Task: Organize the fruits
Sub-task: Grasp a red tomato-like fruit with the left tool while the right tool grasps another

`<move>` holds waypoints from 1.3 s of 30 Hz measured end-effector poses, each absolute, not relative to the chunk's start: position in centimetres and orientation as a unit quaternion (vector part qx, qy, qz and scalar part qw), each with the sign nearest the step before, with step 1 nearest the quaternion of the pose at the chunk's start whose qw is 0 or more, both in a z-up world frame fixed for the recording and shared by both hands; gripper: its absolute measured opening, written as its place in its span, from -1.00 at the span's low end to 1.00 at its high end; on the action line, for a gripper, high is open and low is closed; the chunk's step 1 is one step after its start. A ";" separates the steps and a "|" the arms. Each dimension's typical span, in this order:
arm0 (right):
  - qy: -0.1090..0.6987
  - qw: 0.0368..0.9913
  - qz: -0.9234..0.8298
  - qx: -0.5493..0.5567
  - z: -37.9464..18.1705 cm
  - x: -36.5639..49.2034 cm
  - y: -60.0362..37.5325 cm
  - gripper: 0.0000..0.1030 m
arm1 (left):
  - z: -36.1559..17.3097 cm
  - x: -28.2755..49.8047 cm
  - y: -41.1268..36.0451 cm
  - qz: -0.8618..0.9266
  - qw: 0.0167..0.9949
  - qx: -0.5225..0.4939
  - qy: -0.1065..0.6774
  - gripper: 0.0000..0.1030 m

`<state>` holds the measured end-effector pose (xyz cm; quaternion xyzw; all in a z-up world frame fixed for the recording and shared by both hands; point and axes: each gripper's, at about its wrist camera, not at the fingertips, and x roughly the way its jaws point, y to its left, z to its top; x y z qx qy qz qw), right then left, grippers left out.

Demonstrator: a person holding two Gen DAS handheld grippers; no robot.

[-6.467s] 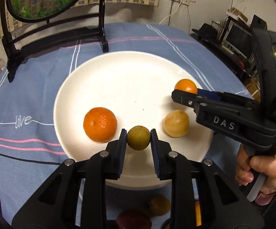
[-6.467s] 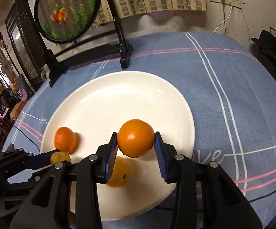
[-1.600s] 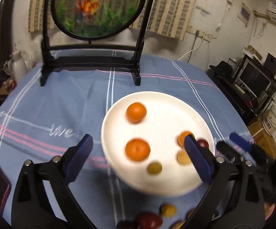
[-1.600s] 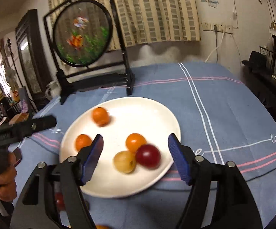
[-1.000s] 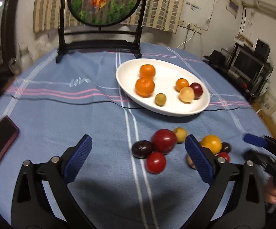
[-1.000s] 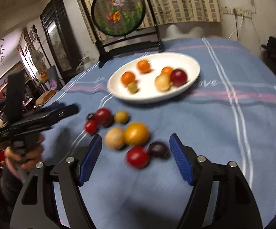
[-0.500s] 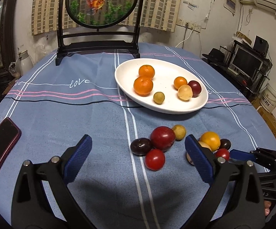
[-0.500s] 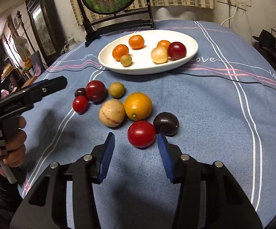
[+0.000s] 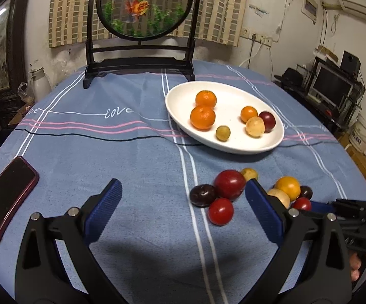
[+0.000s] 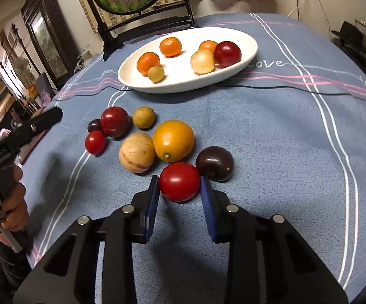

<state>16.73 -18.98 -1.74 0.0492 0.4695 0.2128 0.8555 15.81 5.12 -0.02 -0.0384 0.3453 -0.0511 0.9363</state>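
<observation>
While the right gripper is closing its fingers on the red tomato, pads seemingly touching its sides, that fruit sits on the table beside a dark plum. Left gripper hangs wide open, empty. Six fruits lie in the white plate; eight remain loose on the cloth, so under half seems done.

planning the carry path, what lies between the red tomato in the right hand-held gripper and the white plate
In the right wrist view, a large yellow-orange citrus fruit lies between, then bare blue tablecloth.
</observation>
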 end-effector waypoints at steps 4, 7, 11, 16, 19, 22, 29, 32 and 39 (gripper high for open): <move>0.472 0.846 0.231 0.091 -2.0 16.8 -20.0 -0.36 | -0.5 15.3 4.0 -0.112 0.926 -0.018 0.360 0.78; 0.472 0.846 0.232 0.092 -1.9 16.7 -20.1 -0.36 | -1.1 14.8 2.6 -0.136 0.920 0.013 0.368 0.42; 0.472 0.845 0.232 0.092 -1.8 16.6 -20.0 -0.36 | -2.3 15.1 1.4 -0.147 0.906 0.034 0.395 0.04; 0.472 0.845 0.233 0.092 -1.8 16.5 -20.0 -0.36 | -2.8 15.6 1.4 -0.149 0.901 0.022 0.407 -0.15; 0.472 0.845 0.233 0.093 -1.8 16.5 -20.0 -0.36 | -3.1 16.0 1.2 -0.146 0.897 0.022 0.416 -0.18; 0.472 0.845 0.233 0.094 -1.8 16.5 -20.1 -0.36 | -3.2 16.4 1.0 -0.142 0.897 0.020 0.419 -0.23; 0.472 0.844 0.235 0.097 -1.8 16.2 -20.3 -0.36 | -3.5 17.1 1.0 -0.130 0.893 0.013 0.430 -0.36; 0.472 0.844 0.235 0.097 -1.8 16.2 -20.3 -0.37 | -3.9 17.5 1.1 -0.126 0.888 0.009 0.442 -0.42; 0.472 0.844 0.235 0.098 -1.8 16.2 -20.3 -0.37 | -4.3 17.8 1.3 -0.130 0.882 -0.001 0.452 -0.45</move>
